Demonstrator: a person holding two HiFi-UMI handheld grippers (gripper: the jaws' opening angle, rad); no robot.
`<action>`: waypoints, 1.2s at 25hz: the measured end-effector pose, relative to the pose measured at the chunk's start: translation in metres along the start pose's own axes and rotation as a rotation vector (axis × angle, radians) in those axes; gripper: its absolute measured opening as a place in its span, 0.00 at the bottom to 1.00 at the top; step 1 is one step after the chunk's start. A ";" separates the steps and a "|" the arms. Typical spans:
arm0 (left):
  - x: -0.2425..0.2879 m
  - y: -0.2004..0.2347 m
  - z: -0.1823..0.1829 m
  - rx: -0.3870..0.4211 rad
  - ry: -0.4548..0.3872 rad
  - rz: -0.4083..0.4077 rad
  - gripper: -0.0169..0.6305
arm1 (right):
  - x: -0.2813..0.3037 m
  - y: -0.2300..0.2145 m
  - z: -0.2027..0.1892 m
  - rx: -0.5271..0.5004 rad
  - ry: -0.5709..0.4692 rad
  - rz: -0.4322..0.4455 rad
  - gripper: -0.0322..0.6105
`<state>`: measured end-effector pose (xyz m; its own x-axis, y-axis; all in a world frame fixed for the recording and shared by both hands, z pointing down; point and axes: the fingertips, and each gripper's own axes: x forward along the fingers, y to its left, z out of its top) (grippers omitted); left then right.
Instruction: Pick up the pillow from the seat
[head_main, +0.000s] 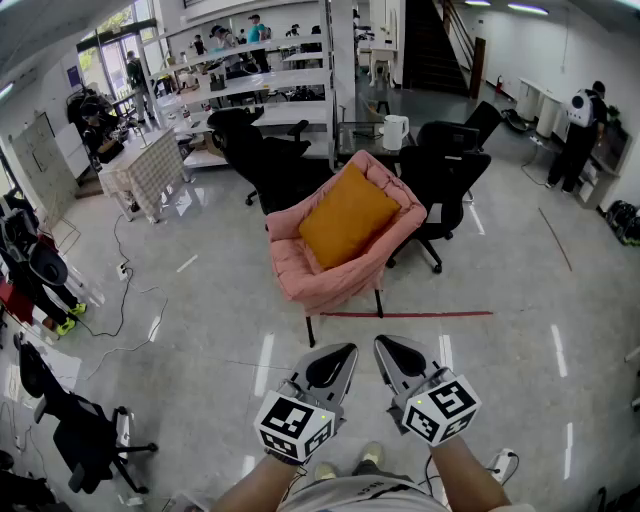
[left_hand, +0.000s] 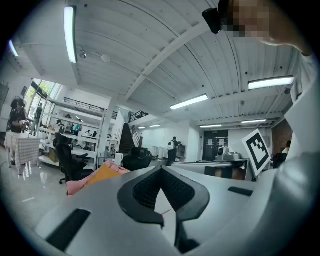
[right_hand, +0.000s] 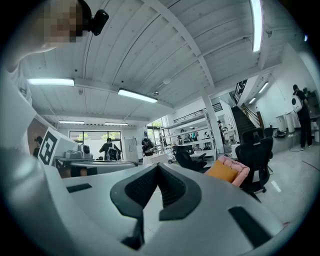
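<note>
While the pillow sits untouched on the seat, nothing of the pick-up is done; you are only at the approach.
Your left gripper (head_main: 338, 358) is held level, its jaws closed tip to tip with nothing between them. Ahead across the floor, well apart from both tools, the orange pillow (head_main: 346, 214) leans in the pink armchair (head_main: 305, 280). Your right gripper (head_main: 392, 352) is likewise level, closed and empty. Left to do, as I judge: walk up, open the jaws, grasp the pillow, lift it clear.
</note>
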<state>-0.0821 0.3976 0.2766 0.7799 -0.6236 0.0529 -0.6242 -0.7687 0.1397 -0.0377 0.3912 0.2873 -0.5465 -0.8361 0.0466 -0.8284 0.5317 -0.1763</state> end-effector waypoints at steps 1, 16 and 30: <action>0.000 -0.001 -0.001 0.001 0.000 -0.001 0.04 | 0.000 0.000 -0.001 -0.002 0.001 0.000 0.07; 0.008 -0.009 -0.007 -0.008 0.009 0.003 0.04 | -0.009 -0.009 -0.001 0.007 -0.007 0.017 0.07; 0.046 0.000 -0.006 0.004 -0.008 0.069 0.04 | -0.009 -0.053 0.007 -0.032 -0.025 0.007 0.08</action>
<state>-0.0457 0.3700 0.2845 0.7348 -0.6761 0.0544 -0.6765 -0.7245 0.1323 0.0119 0.3696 0.2895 -0.5495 -0.8352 0.0210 -0.8282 0.5413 -0.1450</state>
